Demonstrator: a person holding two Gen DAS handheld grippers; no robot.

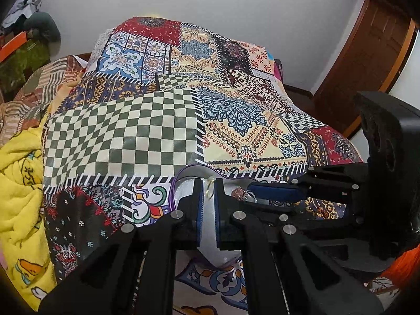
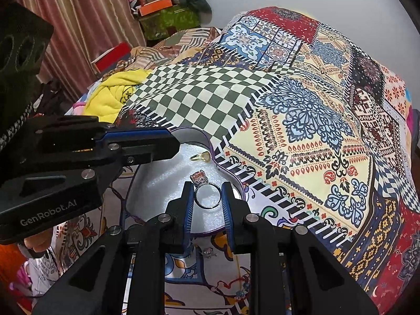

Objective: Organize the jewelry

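Two grippers over heart-shaped box [image 2: 231, 176] — right gripper [image 2: 207, 197] clenched on silver ring [image 2: 207, 195], lower gently onto foam; left gripper [image 1: 208, 191] jaws nearly closed around gold ring [image 1: 209, 185], grip uncertain

right tool [image 2: 208, 197] | clamps silver ring [image 2: 207, 197] | over white-lined box [image 2: 168, 183]

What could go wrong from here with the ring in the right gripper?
1. The right gripper pinches the silver ring only at the band's sides, so it may slip or twist out.
2. The left gripper hovers close over the same tray, near the gold ring; the two could collide.
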